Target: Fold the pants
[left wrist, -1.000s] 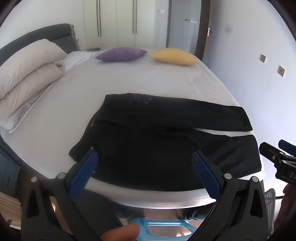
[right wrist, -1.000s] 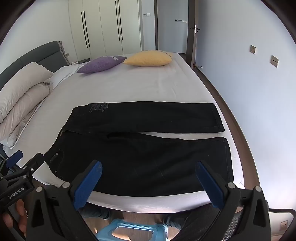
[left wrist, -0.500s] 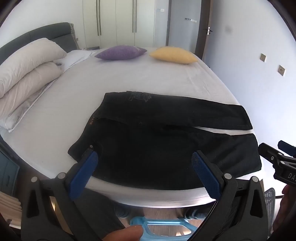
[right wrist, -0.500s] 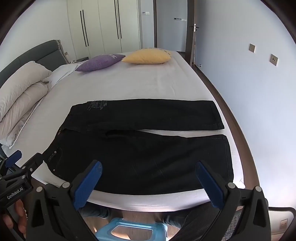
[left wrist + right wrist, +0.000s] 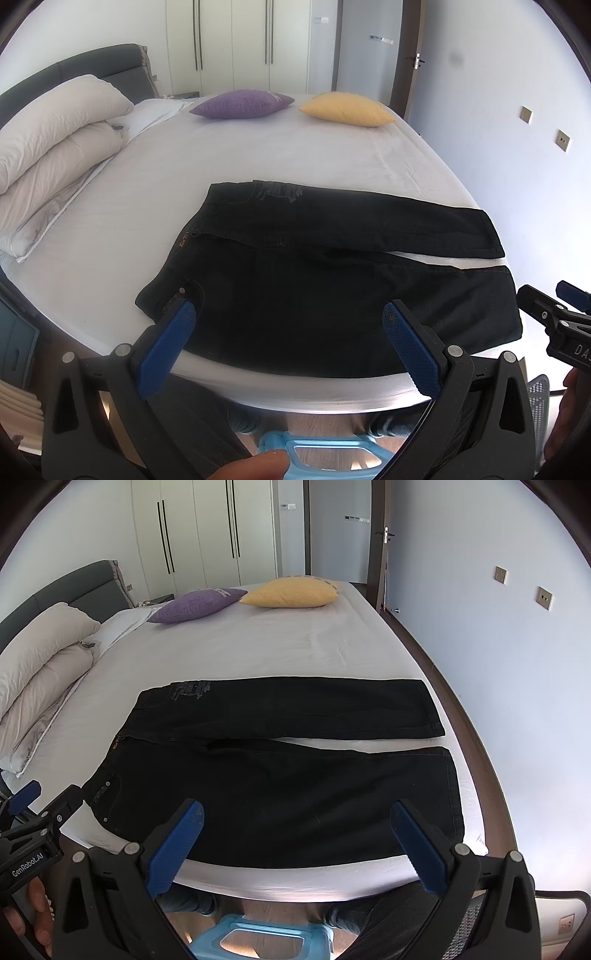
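Black jeans (image 5: 280,794) lay flat on bed (image 5: 295,646), heavy limp denim; both grippers (image 5: 284,332) (image 5: 295,834) hovered released, probably best pinched at 9 o'clock waistband and 3 o'clock hem.

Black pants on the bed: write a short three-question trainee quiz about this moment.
1. True or false: the black pants are already folded in half.
2. Which cushion lies nearer the door: A) the purple cushion, B) the yellow cushion?
3. Fill in: the left claw and the right claw are both ____, holding nothing.

Key: 1 false, the pants lie spread flat, legs apart, on the bed. 2 B. 3 open.
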